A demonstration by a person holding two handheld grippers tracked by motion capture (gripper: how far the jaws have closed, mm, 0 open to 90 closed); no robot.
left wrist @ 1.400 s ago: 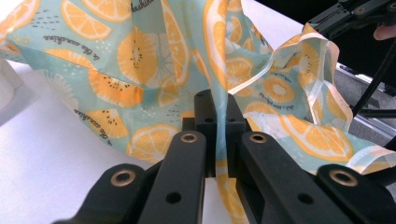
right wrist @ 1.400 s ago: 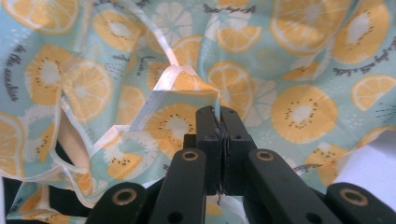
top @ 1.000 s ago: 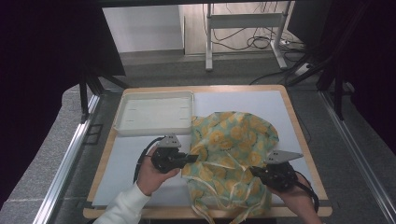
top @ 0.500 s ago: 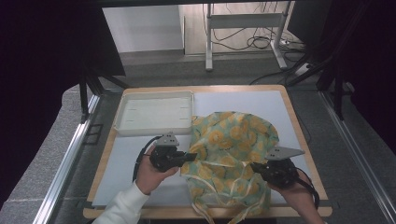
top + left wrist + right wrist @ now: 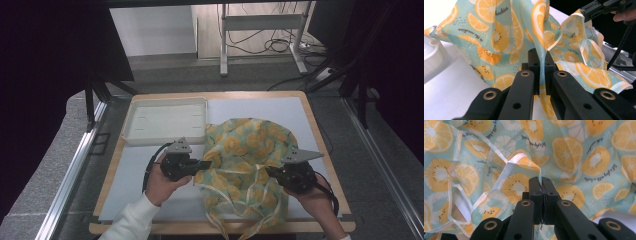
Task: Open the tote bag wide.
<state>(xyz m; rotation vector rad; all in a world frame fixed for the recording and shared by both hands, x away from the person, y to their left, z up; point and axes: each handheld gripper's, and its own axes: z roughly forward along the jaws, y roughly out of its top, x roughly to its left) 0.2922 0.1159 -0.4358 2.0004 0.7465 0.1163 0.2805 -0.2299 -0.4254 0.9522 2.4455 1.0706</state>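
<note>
A light teal cloth printed with orange slices lies crumpled on the white mat, with pale ribbon ties trailing toward the front edge. My left gripper is shut on the cloth's left edge; in the left gripper view the cloth hangs pinched between the closed jaws of this gripper. My right gripper is shut on a fold at the cloth's right side; in the right gripper view a hemmed corner of the cloth rises from the pressed jaws of that gripper.
A shallow white tray sits at the back left of the wooden table. Bare mat lies in front of the tray and behind the cloth. Metal rails run along both sides of the table.
Both grippers have drawn slightly apart and the cloth between them has shifted and spread a little. The grip on each side is unchanged.
</note>
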